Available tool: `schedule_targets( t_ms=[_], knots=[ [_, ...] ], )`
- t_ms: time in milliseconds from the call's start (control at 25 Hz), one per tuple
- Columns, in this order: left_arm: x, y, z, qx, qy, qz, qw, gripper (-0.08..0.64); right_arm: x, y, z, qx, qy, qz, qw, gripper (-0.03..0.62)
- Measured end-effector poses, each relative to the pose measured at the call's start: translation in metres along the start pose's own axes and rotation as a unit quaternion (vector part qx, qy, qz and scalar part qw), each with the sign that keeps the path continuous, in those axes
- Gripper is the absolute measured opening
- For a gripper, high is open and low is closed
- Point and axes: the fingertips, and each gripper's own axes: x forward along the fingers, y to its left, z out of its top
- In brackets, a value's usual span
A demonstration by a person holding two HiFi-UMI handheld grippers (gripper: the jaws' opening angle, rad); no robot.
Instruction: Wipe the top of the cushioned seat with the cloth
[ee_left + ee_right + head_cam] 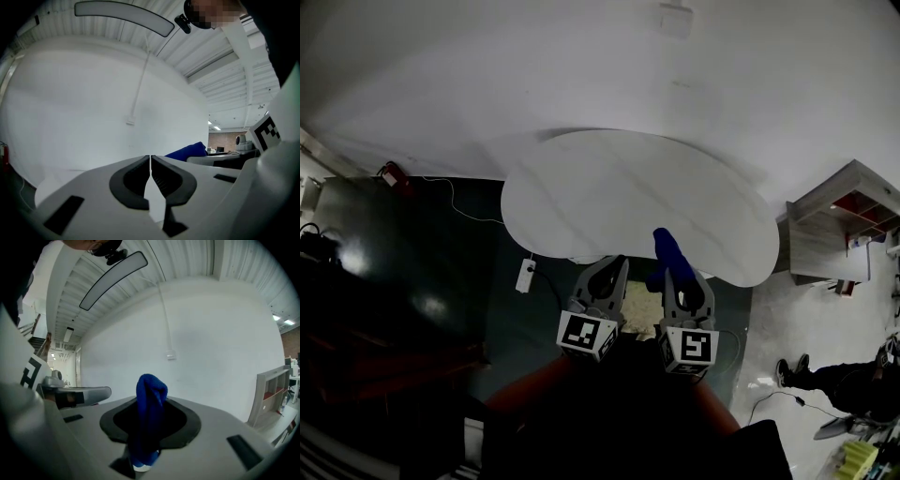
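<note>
A wide, pale grey cushioned seat with a rounded outline lies below me against the white wall. My right gripper is shut on a bright blue cloth that sticks up from its jaws over the seat's near edge; the same blue cloth fills the jaws in the right gripper view. My left gripper hangs beside it over the seat's near edge, shut with nothing between its fingers. The blue cloth also peeks past it on the right.
Dark teal floor spreads left of the seat, with a white power adapter and cable on it. A wooden shelf unit stands at the right. A person's shoes show at lower right. A red object sits by the left wall.
</note>
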Motion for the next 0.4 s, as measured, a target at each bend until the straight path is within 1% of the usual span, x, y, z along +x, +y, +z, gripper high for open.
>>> schedule_targets(
  t_ms=[200,400],
  knots=[
    [-0.006,0.000,-0.003,-0.002,0.001,-0.004,1.0000,0.020,-0.003,0.010,-0.004,0.000,0.015,0.006,1.000,0.120],
    [-0.016,0.006,-0.006,-0.005,0.002,-0.005,1.0000,0.020,-0.008,0.022,-0.013,-0.003,0.011,0.009,1.000,0.120]
  ],
)
